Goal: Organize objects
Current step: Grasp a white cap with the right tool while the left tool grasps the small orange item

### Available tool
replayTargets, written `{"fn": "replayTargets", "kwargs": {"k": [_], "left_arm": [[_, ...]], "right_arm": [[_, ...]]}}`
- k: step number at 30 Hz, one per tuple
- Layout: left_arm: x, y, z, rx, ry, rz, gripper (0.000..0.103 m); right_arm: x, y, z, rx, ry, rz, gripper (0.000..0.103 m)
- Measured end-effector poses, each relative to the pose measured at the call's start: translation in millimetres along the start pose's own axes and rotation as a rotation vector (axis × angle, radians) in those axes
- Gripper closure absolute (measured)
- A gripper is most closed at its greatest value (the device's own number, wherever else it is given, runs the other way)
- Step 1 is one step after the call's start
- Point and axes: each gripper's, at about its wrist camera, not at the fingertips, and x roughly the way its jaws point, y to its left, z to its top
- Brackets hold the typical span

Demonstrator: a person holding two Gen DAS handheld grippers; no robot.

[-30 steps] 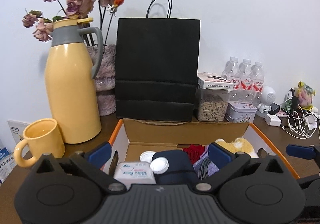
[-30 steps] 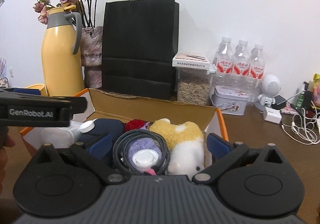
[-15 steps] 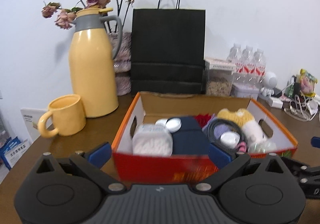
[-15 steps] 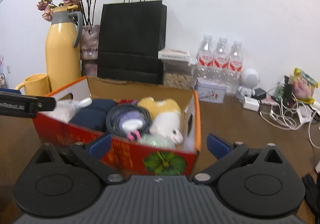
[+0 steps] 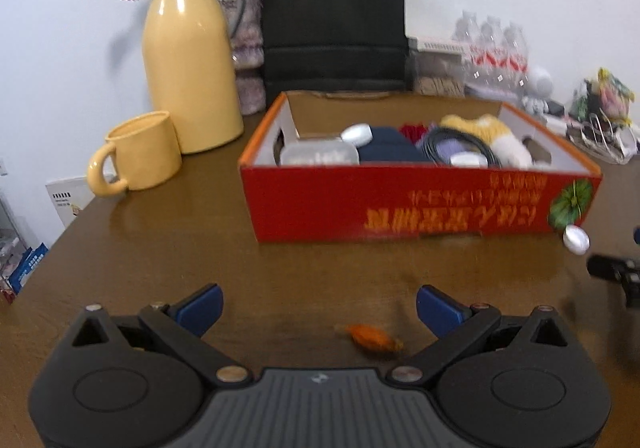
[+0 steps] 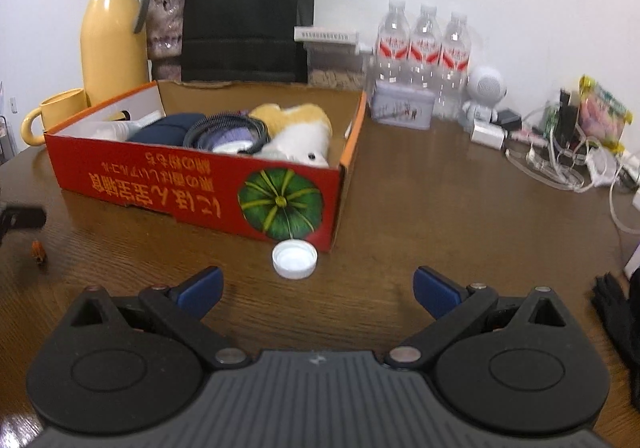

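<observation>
Red cardboard box [image 5: 404, 204] packed with soft toy [image 6: 298, 128], coiled cable [image 6: 224, 130] and navy pouch [image 5: 384, 148], set mid-table on brown wooden table [image 6: 420, 208]; white bottle cap [image 6: 295, 259] lying just beside its near corner, small orange wrapped item [image 5: 370, 336] loose near left gripper [image 5: 320, 306]. Left gripper and right gripper [image 6: 316, 288] both spread wide, empty, above the tabletop. Yellow jug [image 5: 192, 56] and yellow mug [image 5: 138, 152] standing left of box
</observation>
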Motion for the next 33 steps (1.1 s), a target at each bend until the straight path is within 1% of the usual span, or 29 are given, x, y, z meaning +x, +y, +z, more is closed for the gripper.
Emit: {"fn": "replayTargets", "kwargs": {"k": [3,5,6,7,8,9,11,13,16,21,23,25,26,27,28,29,30,31,32,33], "left_arm": [[1.8,-2.4,-4.6,0.007,0.009,-0.005,0.000],[4.6,-3.3,-6.0,0.006,0.017,-0.003,0.000],[5.4,-3.9,-6.9,0.005,0.020,0.001,0.000],[5.8,-3.8,-7.2,0.004,0.021,0.002,0.000],[5.5,-3.5,-7.8,0.001,0.020,0.001,0.000],[5.2,-3.8,-7.3,-0.001,0.018,0.001,0.000],[4.8,-3.7,-7.8,-0.006,0.016,0.003,0.000],[4.3,-3.0,-7.3,-0.013,0.017,0.001,0.000],[2.6,-3.7,-8.7,-0.018,0.020,0.000,0.000],[0.0,-6.5,-15.3,-0.023,0.033,-0.007,0.000],[0.9,-7.9,-17.6,-0.022,0.040,-0.006,0.005],[1.7,-9.2,-18.8,-0.020,0.040,-0.011,0.017],[1.4,-8.5,-19.0,-0.026,0.033,-0.025,0.021],[0.9,-7.7,-19.4,-0.032,0.028,-0.038,0.030],[-0.3,-7.2,-19.7,-0.034,0.017,-0.045,0.047],[-2.0,-7.4,-20.0,-0.031,0.007,-0.045,0.057],[-3.5,-7.4,-19.6,-0.031,0.002,-0.052,0.081],[-4.8,-6.8,-19.7,-0.034,-0.003,-0.063,0.083],[-5.4,-6.1,-20.0,-0.037,-0.003,-0.075,0.094],[-6.2,-5.9,-20.5,-0.039,-0.005,-0.082,0.094]], "right_arm": [[8.6,0.5,0.2,0.003,0.019,0.004,0.001],[12.1,3.0,2.0,-0.005,0.014,-0.003,0.009],[14.7,3.6,3.8,-0.003,0.011,-0.004,0.012],[17.7,3.2,5.8,0.005,0.013,-0.007,0.018],[21.9,2.2,7.7,0.017,0.021,-0.009,0.027],[26.3,0.3,9.3,0.033,0.033,-0.007,0.033],[33.0,-3.6,11.1,0.064,0.052,0.017,0.050],[31.2,-4.2,11.4,0.067,0.039,0.030,0.073],[23.2,-4.2,7.4,0.079,0.020,0.058,0.074],[5.5,3.5,3.5,0.056,-0.043,0.065,0.074],[0.7,8.2,2.4,0.042,-0.054,0.068,0.074],[-2.2,12.1,1.4,0.027,-0.058,0.073,0.074],[-3.1,13.5,1.6,0.024,-0.060,0.076,0.074],[-4.1,14.3,1.3,0.021,-0.061,0.079,0.074],[-4.8,14.5,1.3,0.021,-0.062,0.079,0.074],[-5.2,14.2,1.4,0.022,-0.063,0.077,0.074],[-5.7,14.4,1.2,0.024,-0.063,0.076,0.074],[-6.0,14.8,0.7,0.025,-0.063,0.074,0.074],[-6.3,14.5,0.6,0.026,-0.064,0.073,0.074],[-6.5,14.8,0.3,0.027,-0.064,0.072,0.074]]}}
